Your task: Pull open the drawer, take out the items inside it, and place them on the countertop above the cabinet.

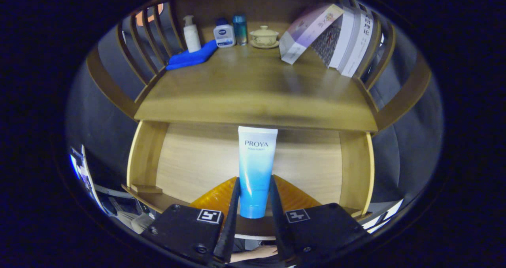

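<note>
Risk first: slipping of the blue-and-white plastic squeeze tube [256,169], pinched low on its smooth, tapering body near the cap end. Could slide down and out through the fingers on the way up, judging by the slick surface and the narrow grip. Could also swing or tilt about the pinch point, most of its length standing free above the fingers. Second hazard: catching the tube's flat top end on the front edge of the wooden countertop [253,98], directly above and just beyond it; needs pulling back clear of that edge before lifting. Third: crowding at the back of the countertop, where a white pump bottle [191,34], a folded blue cloth [191,57], a small white-and-blue bottle [224,34], a lidded ceramic cup on a saucer [264,36] and leaning books [336,38] stand; safer landing on the bare front part.

Gripper [255,202]: closed down narrowly, both fingers pressed against the tube's sides, tube held upright between them. Holds nothing else. Cannot tell whether the tube's lower end rests on anything.

Tube position: over the pulled-out light wooden drawer [197,161], whose floor looks bare around it, below the countertop and not yet placed.
</note>
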Demonstrator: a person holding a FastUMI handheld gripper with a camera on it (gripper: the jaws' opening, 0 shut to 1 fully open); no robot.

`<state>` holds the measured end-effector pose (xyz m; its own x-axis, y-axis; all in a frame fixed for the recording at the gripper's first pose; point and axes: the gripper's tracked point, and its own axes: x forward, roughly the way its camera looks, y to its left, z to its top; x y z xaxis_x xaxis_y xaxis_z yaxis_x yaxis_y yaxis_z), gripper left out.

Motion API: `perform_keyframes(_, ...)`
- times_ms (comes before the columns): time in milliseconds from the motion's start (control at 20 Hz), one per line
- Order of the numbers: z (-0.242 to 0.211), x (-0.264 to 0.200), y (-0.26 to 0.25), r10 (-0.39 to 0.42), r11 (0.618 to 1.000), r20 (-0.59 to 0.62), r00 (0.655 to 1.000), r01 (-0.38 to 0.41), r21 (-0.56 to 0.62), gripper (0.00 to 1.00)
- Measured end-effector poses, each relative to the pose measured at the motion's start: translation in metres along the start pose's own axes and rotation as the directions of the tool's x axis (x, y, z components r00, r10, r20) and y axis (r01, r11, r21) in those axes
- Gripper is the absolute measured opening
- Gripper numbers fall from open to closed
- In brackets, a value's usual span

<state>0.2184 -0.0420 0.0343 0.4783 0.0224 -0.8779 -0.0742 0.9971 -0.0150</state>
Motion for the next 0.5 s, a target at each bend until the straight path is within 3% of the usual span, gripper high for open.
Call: perform_keyframes(500,0.063,0.004,0.014,-0.003,1.000,0.073,0.997,0.003,0.006,0.45)
